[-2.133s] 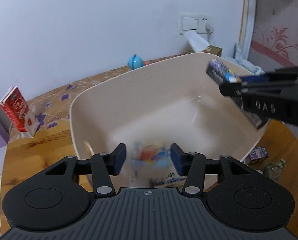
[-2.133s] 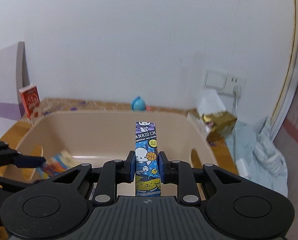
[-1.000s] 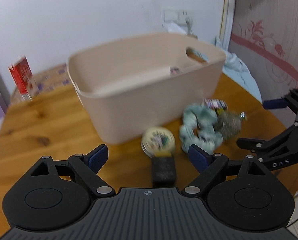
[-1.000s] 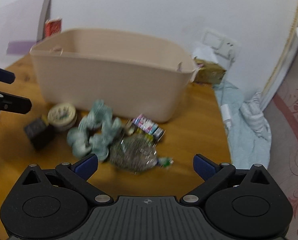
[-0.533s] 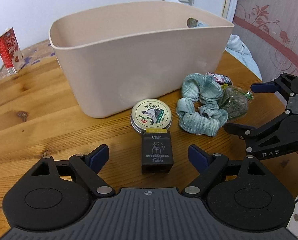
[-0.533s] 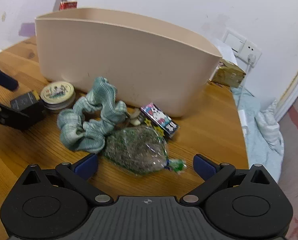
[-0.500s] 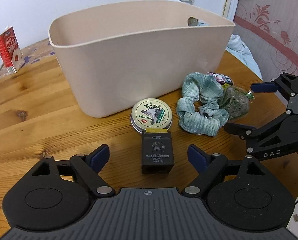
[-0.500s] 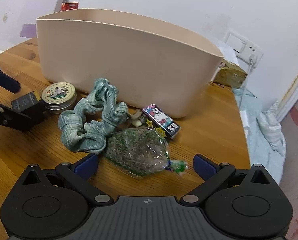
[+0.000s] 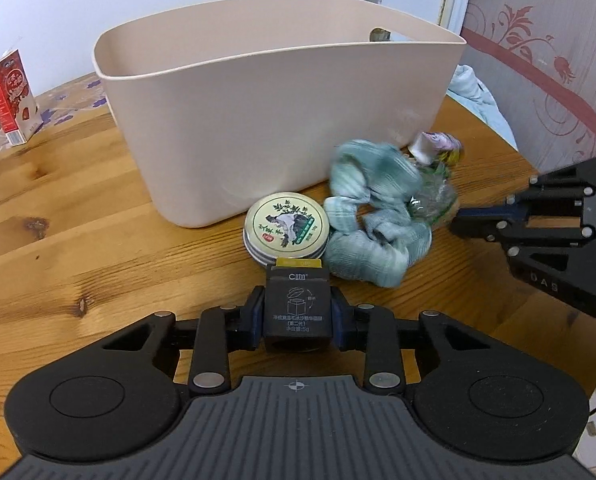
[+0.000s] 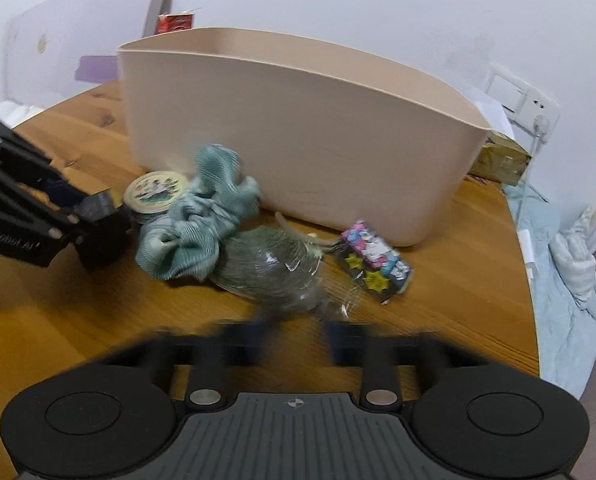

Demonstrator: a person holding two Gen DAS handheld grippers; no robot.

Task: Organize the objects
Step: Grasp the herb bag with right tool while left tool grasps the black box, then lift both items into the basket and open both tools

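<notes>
My left gripper [image 9: 297, 320] is shut on a small black box [image 9: 297, 307], which rests on the wooden table [image 9: 77, 248]; the box also shows in the right wrist view [image 10: 101, 232]. Just beyond it lie a round tin [image 9: 285, 229], a teal scrunchie [image 9: 372, 220] and a clear bag of green bits [image 10: 269, 264]. My right gripper [image 10: 298, 340] is blurred, its fingers close around the near end of the bag. A beige bin [image 9: 273, 92] stands behind them.
A cartoon-print packet [image 10: 376, 260] lies right of the bag. A red carton [image 9: 11, 98] stands at the far left of the table. A gold box [image 10: 498, 158] and pale cloth [image 10: 566, 280] lie by the wall at right.
My left gripper has closed on the black box. My right gripper's fingers have moved inward around the bag, and the scrunchie and bag have shifted.
</notes>
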